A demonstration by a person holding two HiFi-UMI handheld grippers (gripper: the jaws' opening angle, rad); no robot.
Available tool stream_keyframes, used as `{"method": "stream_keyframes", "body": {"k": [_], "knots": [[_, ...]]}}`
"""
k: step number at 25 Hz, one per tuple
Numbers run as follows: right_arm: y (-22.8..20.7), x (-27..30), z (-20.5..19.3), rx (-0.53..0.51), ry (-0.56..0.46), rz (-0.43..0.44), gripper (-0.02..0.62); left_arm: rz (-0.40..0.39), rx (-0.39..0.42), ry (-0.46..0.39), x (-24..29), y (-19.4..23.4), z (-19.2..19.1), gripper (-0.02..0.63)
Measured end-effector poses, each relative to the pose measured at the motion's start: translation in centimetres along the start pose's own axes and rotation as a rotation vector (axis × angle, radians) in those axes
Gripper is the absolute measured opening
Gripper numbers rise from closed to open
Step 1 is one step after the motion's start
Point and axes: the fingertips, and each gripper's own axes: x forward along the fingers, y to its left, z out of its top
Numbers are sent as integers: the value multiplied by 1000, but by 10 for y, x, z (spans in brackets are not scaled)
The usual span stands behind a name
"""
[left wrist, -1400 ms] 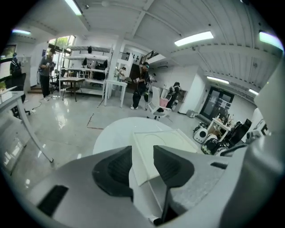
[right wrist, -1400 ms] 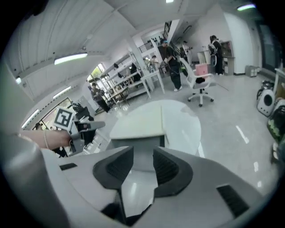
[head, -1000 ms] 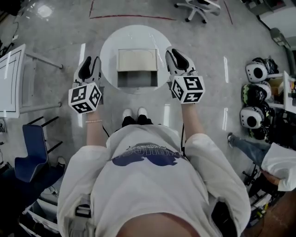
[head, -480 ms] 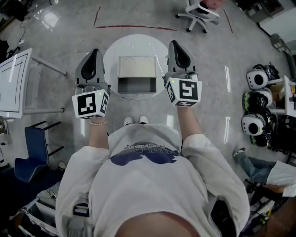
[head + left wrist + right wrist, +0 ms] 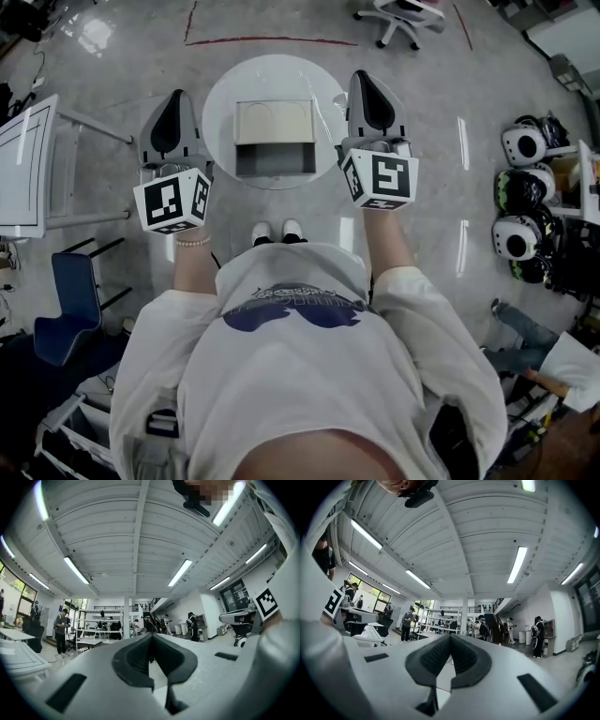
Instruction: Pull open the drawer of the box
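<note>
Standing on the round white table, the box lies with its long axis running left to right across the head view. Its front faces the person, and its cream top carries an arched outline near the far edge. The drawer is out of the front, extended toward the person along the line at right angles to the box's long axis. Its near wall lies close to the table's near rim. The drawer's inside shows as an even grey surface; finer detail cannot be made out at this size.

The left gripper is held to the left of the table and the right gripper to the right, one on each side of the box and apart from it. Neither touches the box, the drawer or the table. Each points away from the person, with its marker cube at the near end, by the hand.

In the left gripper view the jaws meet at their tips, with no gap between them and nothing held; beyond them are the ribbed ceiling and the far side of the room. In the right gripper view the jaws are likewise closed tip to tip and hold nothing.

The person's shoes stand just before the table's near rim. Several helmets lie on the floor well to the right.
</note>
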Motion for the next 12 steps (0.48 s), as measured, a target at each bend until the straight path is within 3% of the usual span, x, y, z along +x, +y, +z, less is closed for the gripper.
{"method": "stream_keyframes", "body": {"k": [12], "knots": [[7,1,3,-46,6,11,-5,-25,34,-37,0,-9,11,6]]}}
